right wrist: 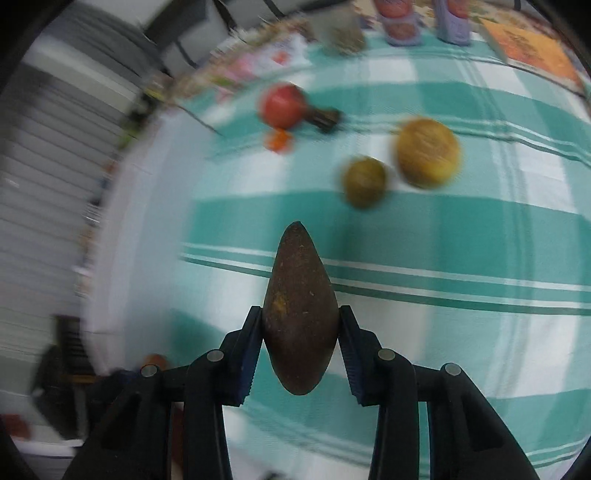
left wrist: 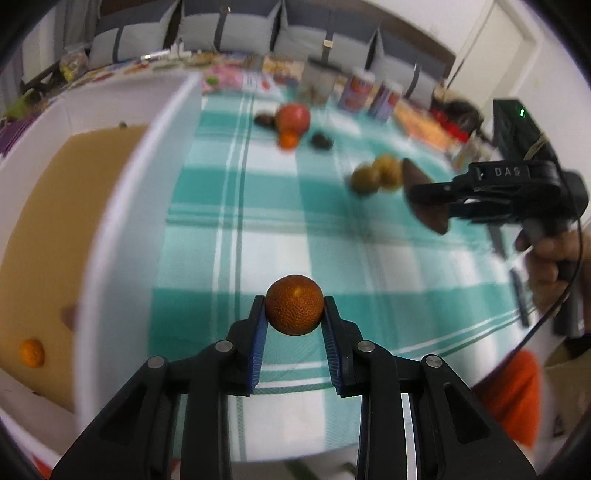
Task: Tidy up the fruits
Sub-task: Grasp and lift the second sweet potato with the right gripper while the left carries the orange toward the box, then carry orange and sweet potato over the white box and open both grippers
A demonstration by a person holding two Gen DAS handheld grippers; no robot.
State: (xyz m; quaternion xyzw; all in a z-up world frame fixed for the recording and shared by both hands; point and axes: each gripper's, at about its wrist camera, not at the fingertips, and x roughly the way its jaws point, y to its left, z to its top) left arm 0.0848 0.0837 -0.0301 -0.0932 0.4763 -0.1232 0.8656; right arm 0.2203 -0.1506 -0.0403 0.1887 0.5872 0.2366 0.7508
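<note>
Clamped between the blue pads of the left gripper (left wrist: 294, 314) sits a small orange fruit (left wrist: 294, 309), round and pebbly-skinned, held above a table covered by a green-and-white checked cloth (left wrist: 369, 266). Beside it on the left stands a white box (left wrist: 110, 240) with a brown cardboard floor; one small orange (left wrist: 32, 352) lies inside it, near the close corner.

Over to the right, a person's hand (left wrist: 550, 266) grips the handle of the right gripper (right wrist: 301, 332), whose jaws are pressed against both sides of a long brown fruit (right wrist: 300, 314) with a pointed tip, lifted clear of the cloth.

Farther along the table lie two yellowish-green fruits: a smaller green one (right wrist: 365, 181) and, just beside it, a larger yellow one (right wrist: 427, 152). Beyond those, a red fruit (left wrist: 293, 116) rests with another small orange one (left wrist: 289, 139) touching its near side and two dark lumps (left wrist: 320, 140) close by, too blurred to identify.

At the far edge stand some jars and printed cans (left wrist: 360, 90), and behind them a row of grey cushions (left wrist: 240, 31) along the wall.
</note>
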